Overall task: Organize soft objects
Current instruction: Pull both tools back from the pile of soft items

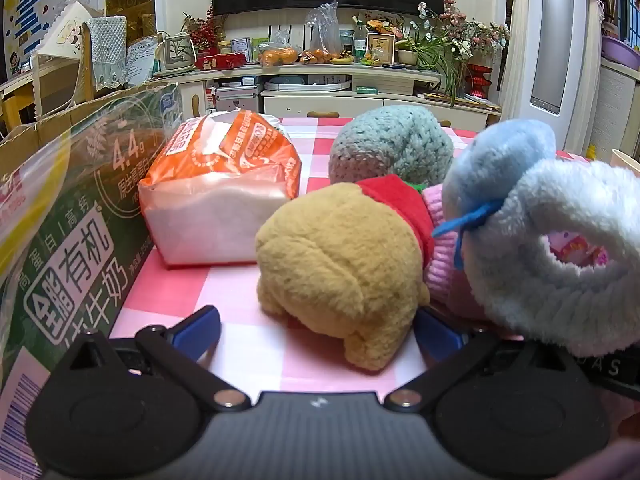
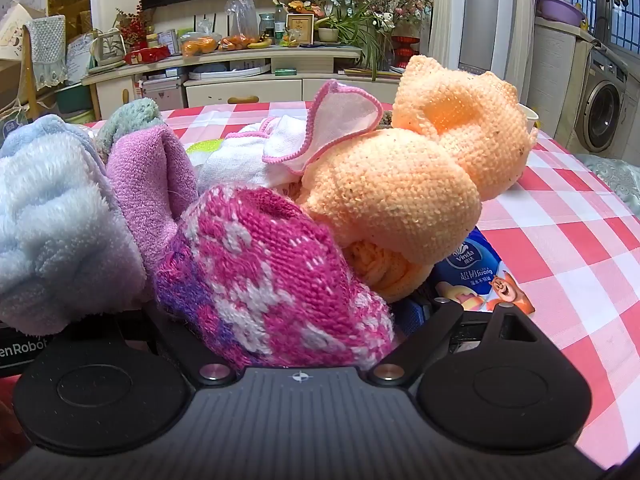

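The left gripper (image 1: 316, 330) had its blue fingers (image 1: 198, 330) spread wide, and the tan plush toy (image 1: 340, 268) sat on the desk (image 1: 244, 350) just ahead, between them and nearer the right finger. It looked light and squashy; a pinch across its rounded rump would probably hold best, since the fur compresses. Left of the fingers stood a milk carton box (image 1: 68, 240) and, ahead, a bag of bread (image 1: 224, 196), leaving a narrow lane; to the right crowded a pale blue fleece item (image 1: 560, 264).

The right gripper (image 2: 276, 316) was buried under a pink knitted sock (image 2: 272, 276), so its spread could not be told. An orange knitted piece (image 2: 400, 200) lay ahead; open desk lay to the right.
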The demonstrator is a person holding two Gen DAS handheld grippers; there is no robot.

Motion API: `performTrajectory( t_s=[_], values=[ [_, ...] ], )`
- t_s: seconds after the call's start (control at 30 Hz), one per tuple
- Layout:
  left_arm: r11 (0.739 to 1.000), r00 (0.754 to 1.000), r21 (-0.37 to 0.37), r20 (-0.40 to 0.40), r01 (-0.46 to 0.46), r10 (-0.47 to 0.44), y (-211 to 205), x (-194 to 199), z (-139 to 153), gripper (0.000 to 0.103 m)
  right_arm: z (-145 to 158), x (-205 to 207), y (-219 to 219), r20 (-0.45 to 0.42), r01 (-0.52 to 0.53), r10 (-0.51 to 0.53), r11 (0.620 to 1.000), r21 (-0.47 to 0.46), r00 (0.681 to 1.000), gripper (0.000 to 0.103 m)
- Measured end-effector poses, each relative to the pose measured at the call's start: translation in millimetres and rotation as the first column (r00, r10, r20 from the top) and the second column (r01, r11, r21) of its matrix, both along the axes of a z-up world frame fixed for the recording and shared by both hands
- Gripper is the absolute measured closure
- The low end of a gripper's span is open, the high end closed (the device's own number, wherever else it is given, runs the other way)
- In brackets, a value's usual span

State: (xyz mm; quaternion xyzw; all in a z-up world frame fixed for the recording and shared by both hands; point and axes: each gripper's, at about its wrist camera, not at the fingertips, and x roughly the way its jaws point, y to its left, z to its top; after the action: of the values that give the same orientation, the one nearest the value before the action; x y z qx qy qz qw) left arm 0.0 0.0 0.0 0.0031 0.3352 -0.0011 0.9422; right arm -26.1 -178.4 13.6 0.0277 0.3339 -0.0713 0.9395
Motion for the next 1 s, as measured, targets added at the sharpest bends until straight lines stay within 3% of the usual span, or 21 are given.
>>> performTrajectory(
  t_s=[0.4, 0.77, 1.0],
  values=[
    [1.000, 1.000, 0.000, -0.003, 0.010, -0.010, 3.0, -6.5, -3.2, 0.000, 0.2, -6.3, 0.5, -0.002, -0.012, 0.012, 1.000, 0.001, 1.000, 0.000],
    [0.999, 0.999, -0.004, -0.007, 0.038, -0.038, 13.4, -50.6, 0.2, 0.001, 2.0, -25.0, 0.2, -0.018, -0.062, 0.062, 0.998, 0.005, 0.998, 0.000],
    [0.998, 0.998, -0.016, 0.034, 0.055, -0.054, 20.5, -74.3, 17.5, 0.001, 6.2, -44.1, -6.8, 0.016, -0.026, 0.025, 0.999, 0.029, 1.000, 0.000]
  ],
)
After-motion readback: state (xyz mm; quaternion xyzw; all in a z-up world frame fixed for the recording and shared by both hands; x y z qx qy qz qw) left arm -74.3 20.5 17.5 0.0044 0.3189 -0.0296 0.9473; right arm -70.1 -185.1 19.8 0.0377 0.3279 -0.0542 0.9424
